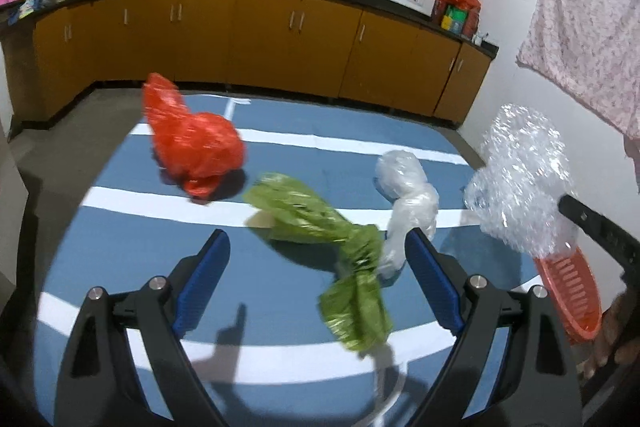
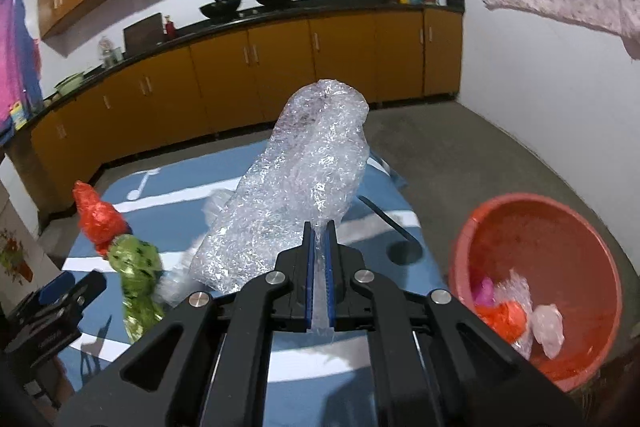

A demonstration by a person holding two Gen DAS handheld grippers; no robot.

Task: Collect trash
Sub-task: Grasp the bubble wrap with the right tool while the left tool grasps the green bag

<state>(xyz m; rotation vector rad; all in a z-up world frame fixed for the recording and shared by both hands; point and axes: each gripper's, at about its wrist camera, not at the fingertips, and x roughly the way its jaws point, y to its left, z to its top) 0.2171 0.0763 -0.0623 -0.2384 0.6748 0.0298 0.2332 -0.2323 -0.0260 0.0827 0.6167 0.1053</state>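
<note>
- Your right wrist view shows the inside of the red basin (image 2: 536,283) at lower right: it sits on the bare floor beside the blue mat (image 2: 168,231) and already holds pink, orange and clear scraps. The left wrist view catches only the slotted rim of the basin (image 1: 570,297) at its right edge.
- Your left wrist view lays out the remaining trash on the mat: a red bag (image 1: 192,143) at centre left, a green bag (image 1: 320,227) in the middle, and a clear bag (image 1: 408,195) just right of it.
- Your left gripper (image 1: 318,267) stands wide apart and holds nothing; the green bag's tail lies between its blue pads (image 1: 430,279), touching neither.
- Your right gripper (image 2: 319,239) is pressed together, clamped on the lower edge of a bubble wrap bundle (image 2: 304,179), which stands lifted above the mat at frame centre.
</note>
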